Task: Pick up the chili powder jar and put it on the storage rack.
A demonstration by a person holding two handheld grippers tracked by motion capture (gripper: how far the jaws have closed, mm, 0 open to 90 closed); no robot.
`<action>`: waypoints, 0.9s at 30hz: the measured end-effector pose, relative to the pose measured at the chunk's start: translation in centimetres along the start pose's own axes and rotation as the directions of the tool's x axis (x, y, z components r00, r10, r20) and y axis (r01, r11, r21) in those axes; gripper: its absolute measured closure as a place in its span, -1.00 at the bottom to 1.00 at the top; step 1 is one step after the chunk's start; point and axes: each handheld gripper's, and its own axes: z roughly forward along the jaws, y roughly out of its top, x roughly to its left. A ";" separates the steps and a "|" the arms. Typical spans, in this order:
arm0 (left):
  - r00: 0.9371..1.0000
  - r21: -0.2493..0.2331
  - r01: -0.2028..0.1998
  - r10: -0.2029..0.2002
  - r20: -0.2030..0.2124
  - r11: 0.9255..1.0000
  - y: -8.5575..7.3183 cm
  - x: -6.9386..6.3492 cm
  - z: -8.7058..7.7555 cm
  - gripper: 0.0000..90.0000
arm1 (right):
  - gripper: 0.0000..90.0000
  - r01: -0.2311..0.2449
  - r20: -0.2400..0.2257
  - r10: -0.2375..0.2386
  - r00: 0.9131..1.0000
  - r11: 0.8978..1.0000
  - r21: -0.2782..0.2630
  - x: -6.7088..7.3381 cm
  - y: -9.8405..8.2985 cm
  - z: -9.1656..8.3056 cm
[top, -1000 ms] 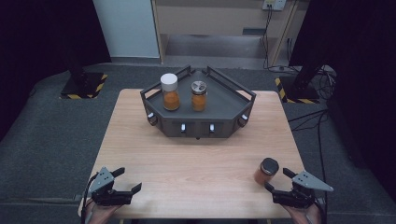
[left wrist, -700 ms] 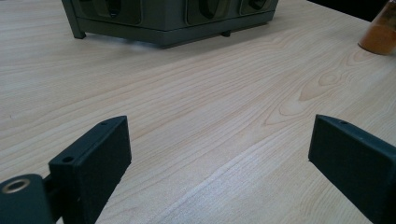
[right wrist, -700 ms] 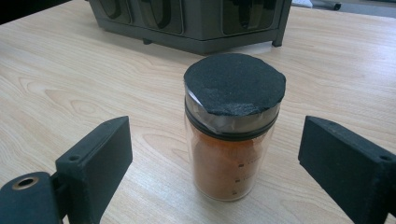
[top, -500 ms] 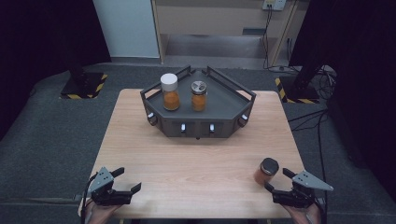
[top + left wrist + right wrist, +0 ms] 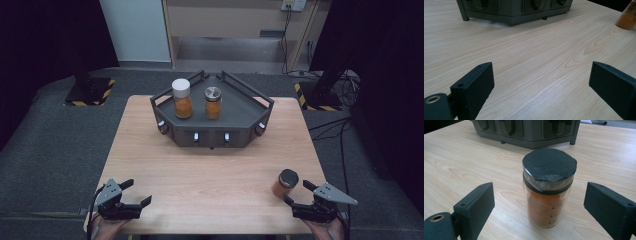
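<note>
Jar (image 5: 549, 187) of orange powder is standing upright on the tabletop (image 5: 210, 170) at five o'clock, framed by the released right tool (image 5: 302, 196), which likely needs closing on it next, while the left tool (image 5: 136, 192) is idling released.

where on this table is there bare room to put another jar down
Widest free patch: bare wood between the dark grey angular tray and the near edge, bordered by the left gripper and the black-lidded jar of orange powder. Strips left and right of the tray are free too. Crowded: the near right corner, where the right gripper brackets that jar.
</note>
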 end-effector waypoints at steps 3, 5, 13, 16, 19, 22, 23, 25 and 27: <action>1.000 -0.001 -0.002 0.002 -0.001 1.000 0.0 0.0 0.0 -0.89 | -0.79 0.002 -0.001 -0.002 1.000 1.000 0.000 0.0 0.0 0.0; 1.000 0.000 0.001 -0.001 -0.001 1.000 0.0 0.0 0.0 -0.89 | -0.79 0.001 -0.001 -0.001 1.000 1.000 0.000 0.0 0.1 0.0; 1.000 0.001 -0.001 0.001 -0.004 1.000 0.0 -0.1 0.0 -0.89 | -0.79 -0.005 -0.001 0.005 1.000 1.000 -0.005 0.0 0.1 -0.2; 1.000 0.001 0.000 0.000 -0.005 1.000 0.0 -0.1 0.0 -0.89 | -0.79 -0.008 -0.005 0.008 1.000 1.000 -0.012 0.0 0.1 -0.3; 1.000 0.001 0.000 0.000 -0.004 1.000 0.0 -0.1 0.0 -0.89 | -0.79 -0.005 -0.005 0.005 1.000 1.000 -0.013 0.0 0.2 -0.3; 1.000 0.001 0.002 -0.002 -0.003 1.000 0.0 0.0 0.0 -0.89 | -0.79 -0.004 -0.004 0.004 1.000 1.000 -0.016 0.1 0.3 -0.4; 1.000 0.001 0.002 -0.002 -0.002 1.000 0.0 0.0 0.0 -0.89 | -0.79 -0.005 -0.005 0.005 1.000 1.000 -0.018 0.1 0.3 -0.4; 1.000 0.001 0.002 -0.002 -0.001 1.000 0.0 0.0 0.0 -0.89 | -0.79 -0.003 -0.001 0.003 1.000 1.000 -0.019 0.2 0.4 -0.5; 1.000 0.003 0.000 0.000 -0.001 1.000 0.0 0.0 0.0 -0.89 | -0.79 -0.006 -0.005 0.006 1.000 1.000 -0.023 0.1 0.5 -0.6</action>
